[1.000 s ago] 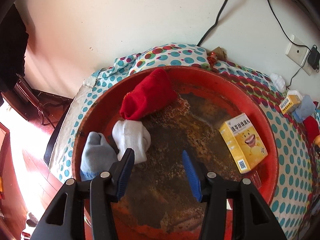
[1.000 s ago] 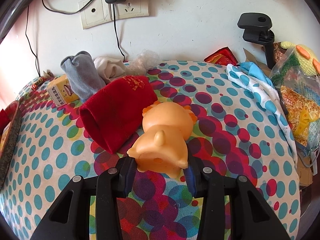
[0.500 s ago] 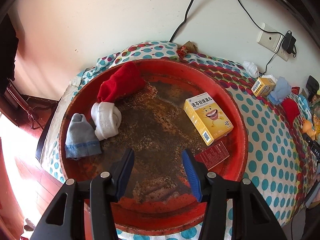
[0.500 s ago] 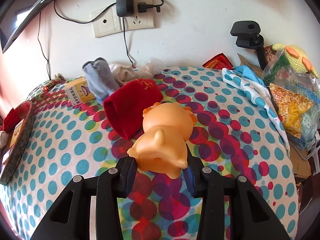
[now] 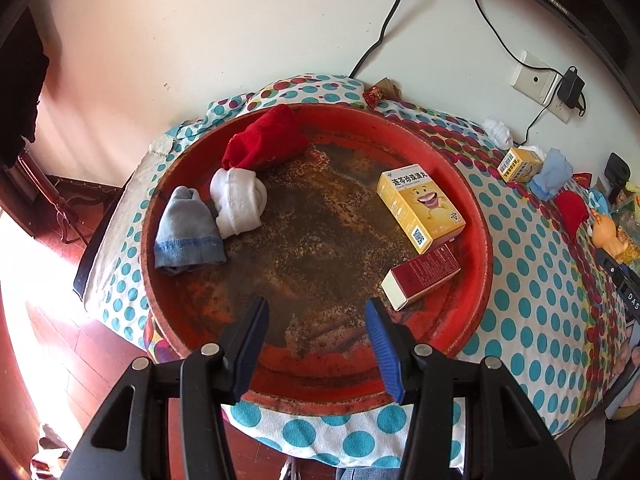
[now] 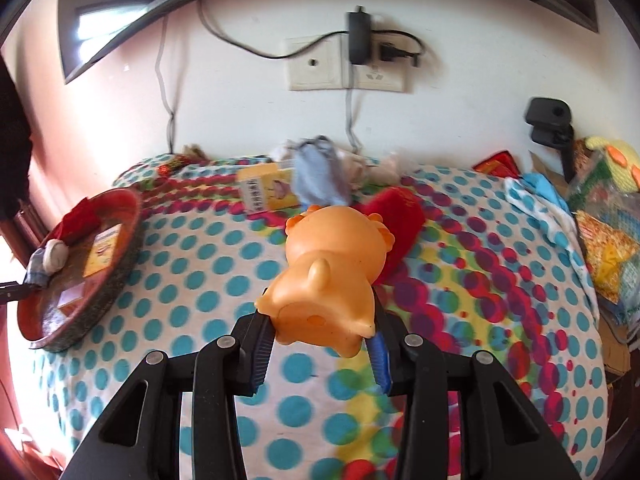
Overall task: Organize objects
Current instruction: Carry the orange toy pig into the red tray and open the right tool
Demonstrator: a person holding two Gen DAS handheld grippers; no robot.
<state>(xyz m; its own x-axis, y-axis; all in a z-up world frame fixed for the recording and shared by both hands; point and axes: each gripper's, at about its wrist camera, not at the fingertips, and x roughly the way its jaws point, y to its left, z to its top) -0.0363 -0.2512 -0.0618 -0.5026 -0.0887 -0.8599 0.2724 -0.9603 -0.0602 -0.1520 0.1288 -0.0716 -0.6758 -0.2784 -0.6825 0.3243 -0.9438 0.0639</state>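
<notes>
Orange toy (image 6: 332, 276) — glossy, rounded, stubby-eared — clamped in right gripper (image 6: 320, 350).

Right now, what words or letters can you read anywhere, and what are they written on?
"连芩珍珠滴丸": on the yellow cardboard box with the smiling cartoon face in the round red tray.
"xiaomi": on the dark monitor edge, top right.
"DAS": on the black hand-held gripper at the right edge, cut off.
Dark red box: print too small.
Small yellow box: print too small.
</notes>
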